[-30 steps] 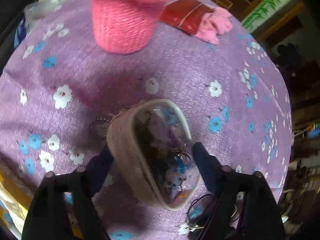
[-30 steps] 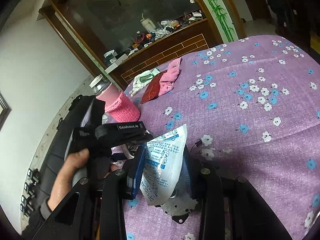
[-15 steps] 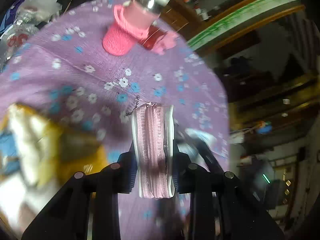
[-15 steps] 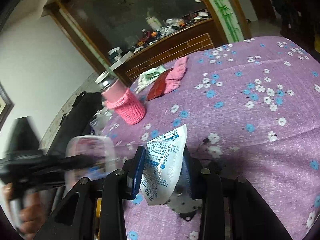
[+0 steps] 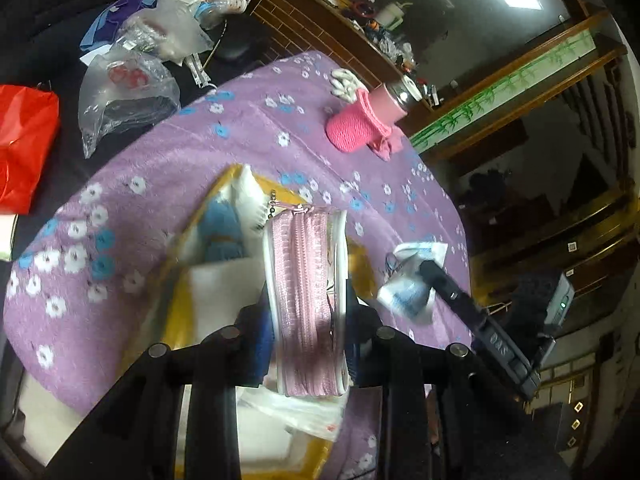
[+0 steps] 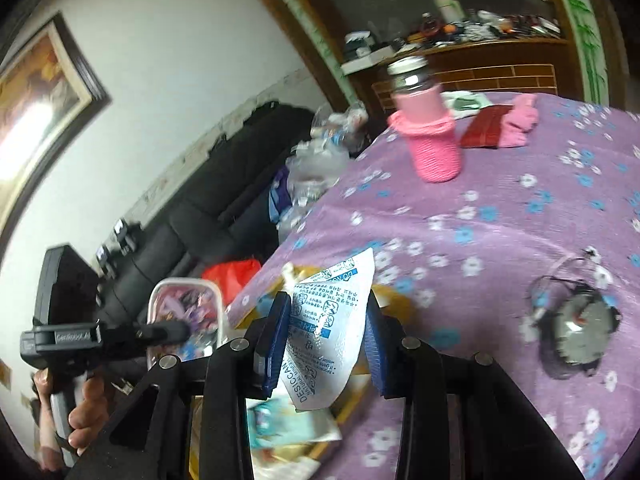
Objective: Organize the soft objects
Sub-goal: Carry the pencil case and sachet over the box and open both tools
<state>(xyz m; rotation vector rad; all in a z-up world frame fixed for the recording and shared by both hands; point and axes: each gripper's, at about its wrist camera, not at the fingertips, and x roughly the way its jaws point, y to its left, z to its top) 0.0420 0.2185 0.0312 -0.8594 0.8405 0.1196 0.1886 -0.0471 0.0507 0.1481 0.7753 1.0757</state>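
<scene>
Both claws are loaded. The left gripper [image 5: 306, 320] is clenched on the pink zip pouch [image 5: 306, 292], held edge-up over the yellow container [image 5: 182, 312] at the near edge of the purple floral cloth [image 5: 168, 160]. The right gripper [image 6: 326, 344] is clamped on the white desiccant packet [image 6: 328, 328] just beside it. Neither is dropped in yet. Some soft items already lie in the container; a pink cloth [image 6: 518, 120] waits at the far edge, likely next.
</scene>
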